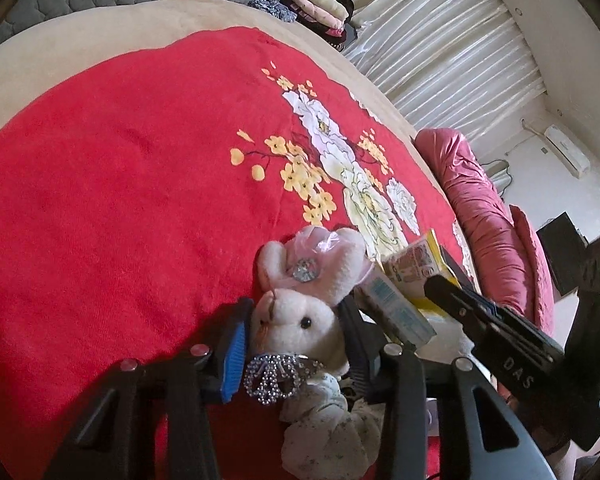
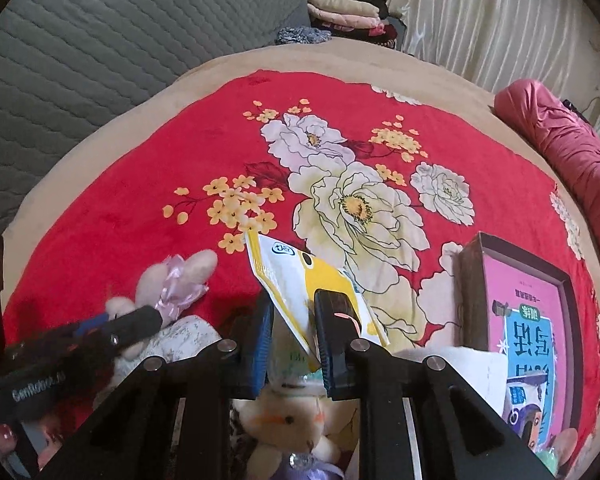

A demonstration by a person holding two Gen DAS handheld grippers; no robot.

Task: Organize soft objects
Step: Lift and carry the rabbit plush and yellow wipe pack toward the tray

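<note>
Both tools are loaded at once here, so this looks like the pick-and-sort step, with each catch lifted over the red floral blanket (image 2: 140, 184) on the bed. The left tool (image 1: 296, 332) is closed down around the white plush bunny (image 1: 300, 320), blue pads pressing its head from both sides, its pink-bowed ears poking forward and its beaded collar hanging below. The right tool (image 2: 294, 334) is pinched narrow on a yellow-and-white soft pouch (image 2: 300, 280), which sticks up and forward between the fingers. Below it a cream plush toy (image 2: 296, 424) waits in the pile, and a pink picture book (image 2: 528, 320) lies to the right. Next move, by my read: carry each item to its own spot on the blanket and ease the grip off gently so nothing flops sideways.
</note>
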